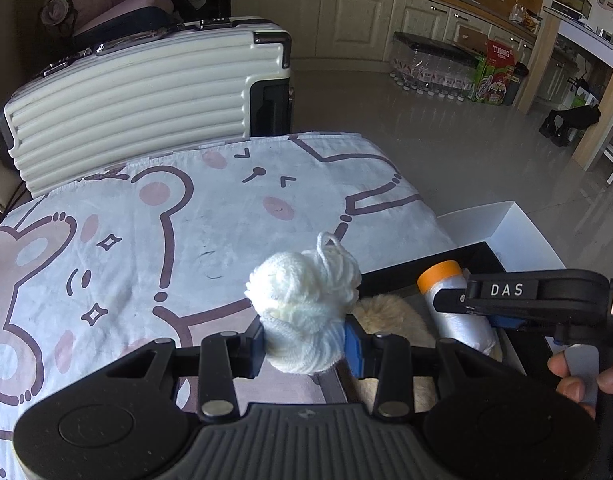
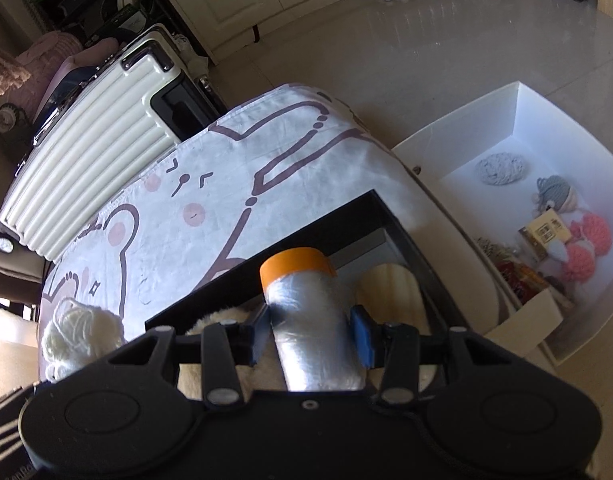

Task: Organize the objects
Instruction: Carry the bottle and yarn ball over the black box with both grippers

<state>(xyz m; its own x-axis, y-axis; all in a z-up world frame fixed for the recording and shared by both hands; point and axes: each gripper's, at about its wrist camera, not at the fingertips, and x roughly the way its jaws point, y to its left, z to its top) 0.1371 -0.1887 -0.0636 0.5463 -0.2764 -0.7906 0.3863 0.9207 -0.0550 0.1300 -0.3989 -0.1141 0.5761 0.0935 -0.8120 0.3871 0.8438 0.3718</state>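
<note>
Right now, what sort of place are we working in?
Probably a home, in an open kitchen and living area: cream cabinets under a counter, a white suitcase, and a cartoon-print cloth over the work surface.

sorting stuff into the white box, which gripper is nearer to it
Right. The right gripper, shut on the roll, is over the black tray beside the white box. The left gripper, holding the yarn, is farther, over the cloth.

White yarn ball (image 1: 302, 304), orange-capped roll (image 2: 306, 316)
</note>
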